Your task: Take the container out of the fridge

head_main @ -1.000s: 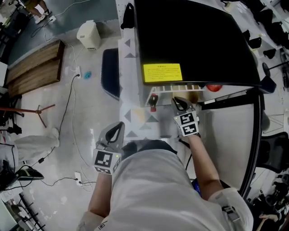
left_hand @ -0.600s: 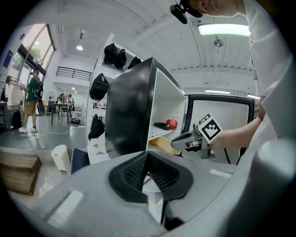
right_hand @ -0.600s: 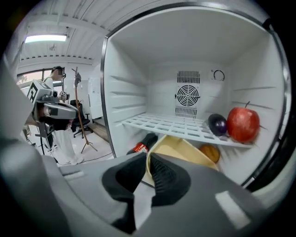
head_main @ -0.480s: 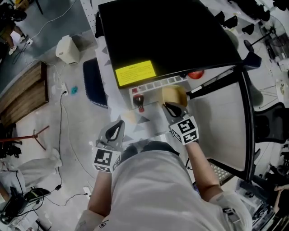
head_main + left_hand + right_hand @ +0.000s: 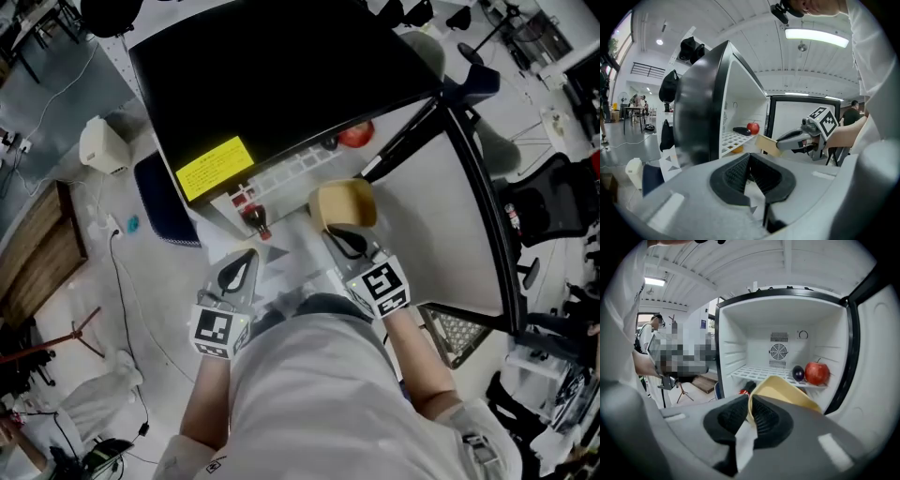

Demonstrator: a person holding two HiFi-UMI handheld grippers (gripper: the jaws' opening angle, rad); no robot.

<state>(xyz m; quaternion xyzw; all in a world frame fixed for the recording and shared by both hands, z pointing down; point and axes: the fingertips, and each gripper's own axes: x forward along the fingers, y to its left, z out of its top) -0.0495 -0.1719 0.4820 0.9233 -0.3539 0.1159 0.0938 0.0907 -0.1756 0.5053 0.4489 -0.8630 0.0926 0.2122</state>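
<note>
My right gripper [image 5: 345, 241] is shut on the rim of a pale yellow container [image 5: 343, 203], which hangs in the air just outside the open black fridge [image 5: 272, 84]. In the right gripper view the container [image 5: 787, 392] rises from between the jaws of the right gripper [image 5: 750, 412], and the white inside of the fridge [image 5: 783, 352] stands behind it. From the left gripper view I see the container [image 5: 767, 145] held out by the right gripper [image 5: 783, 140]. My left gripper [image 5: 235, 275] hangs lower left, shut, holding nothing; its jaws [image 5: 749, 174] meet.
On the fridge's wire shelf [image 5: 764, 373] lie a red apple [image 5: 817, 372] and a dark plum [image 5: 798, 373]. A red-capped bottle [image 5: 250, 215] stands in the lower part. The fridge door [image 5: 441, 225] swings open to the right. A white appliance [image 5: 103, 144], cables and a wooden bench [image 5: 37, 262] are on the floor to the left.
The right gripper has drawn the yellow container out from the fridge's inside into the open. The head view has swung, so the fridge looks turned. The left gripper stays put.
</note>
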